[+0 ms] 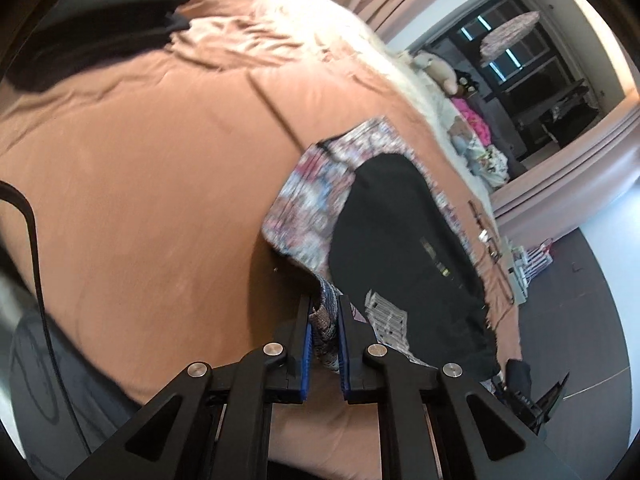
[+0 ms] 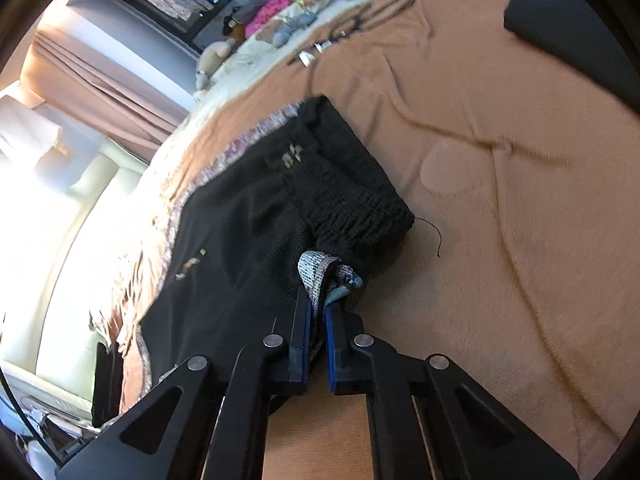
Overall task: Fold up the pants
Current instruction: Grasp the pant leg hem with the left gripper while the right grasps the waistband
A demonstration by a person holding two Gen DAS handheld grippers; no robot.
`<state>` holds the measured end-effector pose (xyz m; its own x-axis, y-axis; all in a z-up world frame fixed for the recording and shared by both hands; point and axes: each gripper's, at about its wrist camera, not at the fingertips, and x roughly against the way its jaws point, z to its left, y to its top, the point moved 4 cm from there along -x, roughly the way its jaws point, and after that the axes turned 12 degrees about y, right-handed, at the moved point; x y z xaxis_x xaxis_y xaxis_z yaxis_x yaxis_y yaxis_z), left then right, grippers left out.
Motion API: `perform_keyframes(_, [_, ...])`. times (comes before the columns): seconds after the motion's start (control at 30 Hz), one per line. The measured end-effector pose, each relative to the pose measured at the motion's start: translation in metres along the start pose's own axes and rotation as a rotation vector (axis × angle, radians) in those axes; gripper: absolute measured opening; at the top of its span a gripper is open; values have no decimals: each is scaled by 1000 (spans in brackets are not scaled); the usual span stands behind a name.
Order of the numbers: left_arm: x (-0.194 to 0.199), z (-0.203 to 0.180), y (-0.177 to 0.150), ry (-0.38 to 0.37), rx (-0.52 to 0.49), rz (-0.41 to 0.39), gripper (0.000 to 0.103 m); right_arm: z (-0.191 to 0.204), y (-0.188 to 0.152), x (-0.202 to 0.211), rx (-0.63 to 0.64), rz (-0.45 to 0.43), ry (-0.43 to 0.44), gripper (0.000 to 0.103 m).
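The pants [image 1: 316, 200] are patterned pink, blue and grey fabric with a black lining side [image 1: 400, 248] showing; they lie on a tan bedspread [image 1: 160, 184]. My left gripper [image 1: 325, 312] is shut on a patterned edge of the pants, lifted slightly off the bed. In the right wrist view the pants show mostly black [image 2: 248, 232] with a ribbed black waistband [image 2: 352, 184]. My right gripper [image 2: 318, 300] is shut on a bunched patterned corner of the pants [image 2: 320, 268] beside the waistband.
Another black garment [image 1: 92, 28] lies at the far corner of the bed, also in the right wrist view [image 2: 568, 28]. Soft toys [image 2: 272, 12] and a cable [image 2: 360, 16] sit near the bed's far edge. Curtains [image 2: 100, 80] hang beyond.
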<state>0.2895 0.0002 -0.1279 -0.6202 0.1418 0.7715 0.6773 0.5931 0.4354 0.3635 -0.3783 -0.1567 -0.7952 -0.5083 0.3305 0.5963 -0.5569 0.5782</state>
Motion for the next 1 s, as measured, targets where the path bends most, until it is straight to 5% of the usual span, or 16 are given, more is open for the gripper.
perform_keyframes(0.43, [20,-59,79,-82,-32,-129,11,27,27,9,58,-36,46,3])
perform_keyframes(1.0, [-38,-138,181,-78,-107,-181,11,52,86,-50,99,-72,31,3])
